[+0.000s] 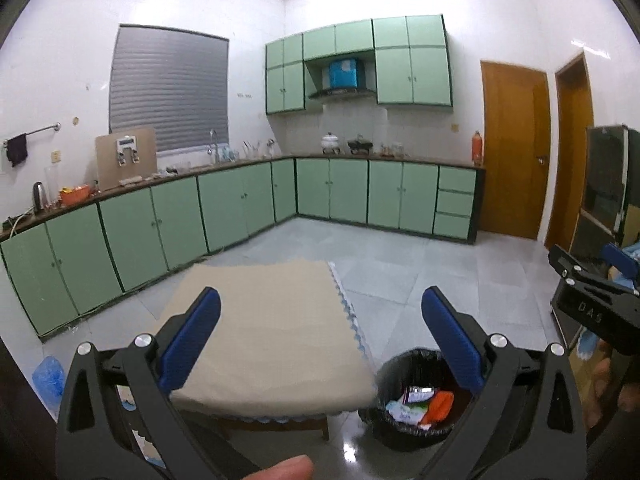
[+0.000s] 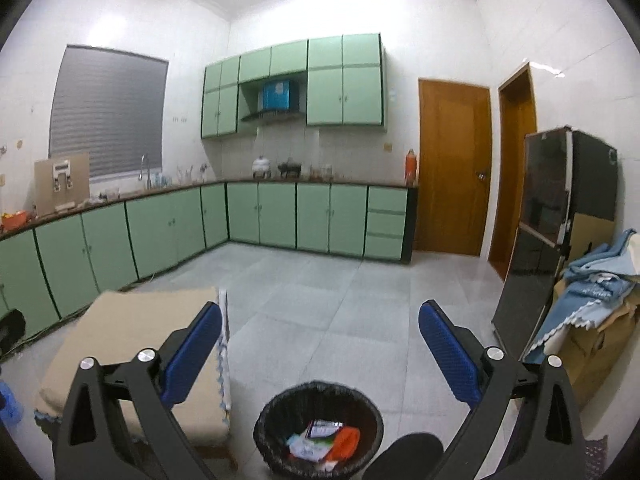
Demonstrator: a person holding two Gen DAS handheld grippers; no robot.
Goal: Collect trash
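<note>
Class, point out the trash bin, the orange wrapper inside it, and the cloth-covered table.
trash bin [image 2: 276, 408], right wrist view, left rim.
orange wrapper [image 2: 347, 440], right wrist view, its middle.
table [image 1: 276, 328], left wrist view, bare cloth top.

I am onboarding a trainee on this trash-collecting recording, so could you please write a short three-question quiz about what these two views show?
1. True or false: the table's beige cloth has no trash lying on it.
2. Where is the black trash bin? A) on the table B) on the floor beside the table C) on the kitchen counter
3. Fill in: the left hand-held gripper and the right hand-held gripper both stand ____ and hold nothing.

Key: 1 true. 2 B; wrappers already lie in the bin. 3 open.
</note>
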